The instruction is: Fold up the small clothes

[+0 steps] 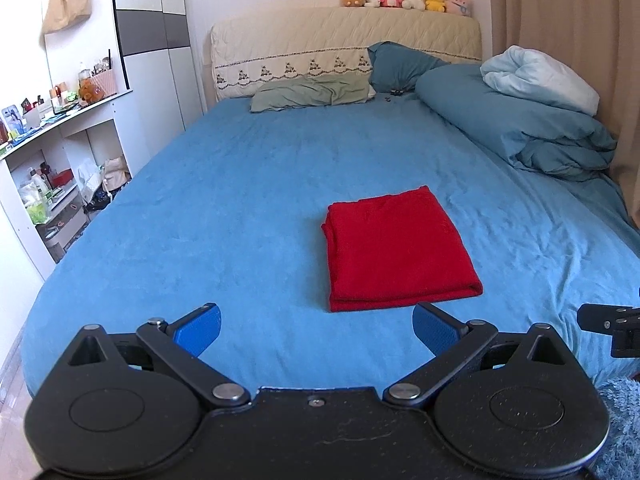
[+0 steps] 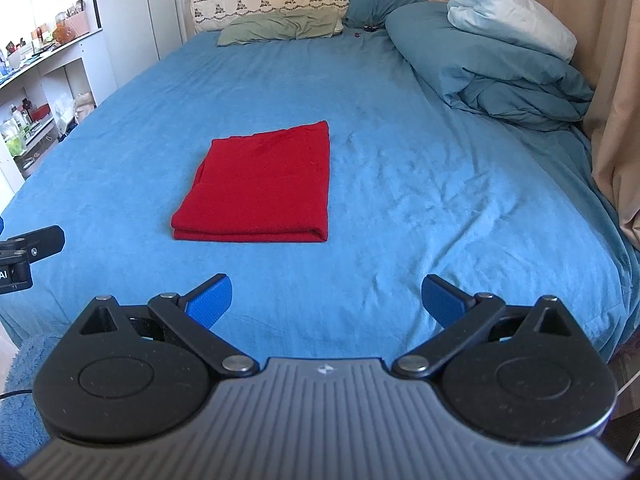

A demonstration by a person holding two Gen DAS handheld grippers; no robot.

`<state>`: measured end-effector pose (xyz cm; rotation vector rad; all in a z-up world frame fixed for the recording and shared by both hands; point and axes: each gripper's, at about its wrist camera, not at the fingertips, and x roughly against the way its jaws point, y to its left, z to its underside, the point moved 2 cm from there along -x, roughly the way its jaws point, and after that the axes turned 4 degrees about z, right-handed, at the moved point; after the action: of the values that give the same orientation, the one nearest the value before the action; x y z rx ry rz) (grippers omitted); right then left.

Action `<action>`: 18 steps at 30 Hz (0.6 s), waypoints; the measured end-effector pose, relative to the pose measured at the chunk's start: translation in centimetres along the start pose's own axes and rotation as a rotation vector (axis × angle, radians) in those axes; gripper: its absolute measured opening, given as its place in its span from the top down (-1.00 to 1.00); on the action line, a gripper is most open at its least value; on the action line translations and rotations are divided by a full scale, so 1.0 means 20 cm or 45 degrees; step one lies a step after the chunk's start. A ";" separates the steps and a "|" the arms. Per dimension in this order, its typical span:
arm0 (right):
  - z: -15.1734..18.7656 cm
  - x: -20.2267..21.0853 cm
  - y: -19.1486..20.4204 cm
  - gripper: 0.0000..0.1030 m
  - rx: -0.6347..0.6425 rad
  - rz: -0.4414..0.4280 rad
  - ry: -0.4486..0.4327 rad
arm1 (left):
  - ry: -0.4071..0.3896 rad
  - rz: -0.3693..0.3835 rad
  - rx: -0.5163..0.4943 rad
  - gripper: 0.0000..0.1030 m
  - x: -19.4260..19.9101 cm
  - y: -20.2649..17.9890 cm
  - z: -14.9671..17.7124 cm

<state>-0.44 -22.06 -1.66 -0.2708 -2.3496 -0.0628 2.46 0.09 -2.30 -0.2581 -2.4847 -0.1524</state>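
A red garment [image 1: 396, 246] lies folded into a flat rectangle on the blue bed sheet [image 1: 240, 200]; it also shows in the right wrist view [image 2: 260, 188]. My left gripper [image 1: 316, 330] is open and empty, held above the bed's near edge, just short of the garment's near fold. My right gripper [image 2: 328, 302] is open and empty, to the right of the garment and nearer than it. Each gripper's edge shows in the other's view, the right one [image 1: 612, 326] and the left one [image 2: 28, 256].
A bunched blue duvet [image 1: 520, 120] with a pale pillow [image 1: 540, 78] lies at the back right. Green [image 1: 312, 94] and teal [image 1: 400, 64] pillows lean by the headboard [image 1: 344, 40]. White shelves [image 1: 60, 152] stand left, a beige curtain [image 1: 580, 20] right. A fluffy blue rug [image 2: 24, 400] lies below.
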 end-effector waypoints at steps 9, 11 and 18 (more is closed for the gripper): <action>0.00 -0.02 -0.02 -1.00 -0.006 0.000 0.009 | 0.000 0.005 0.010 -1.00 0.00 0.00 0.00; 0.00 -0.02 -0.02 -1.00 -0.006 0.001 0.008 | 0.000 0.003 0.015 -1.00 0.00 0.00 -0.01; -0.01 -0.03 -0.03 -1.00 -0.008 0.003 0.011 | -0.004 -0.007 0.015 -1.00 0.01 0.00 -0.01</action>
<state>-0.07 -22.72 -1.98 -0.2761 -2.3405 -0.0702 2.52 -0.02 -2.03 -0.2465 -2.4888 -0.1398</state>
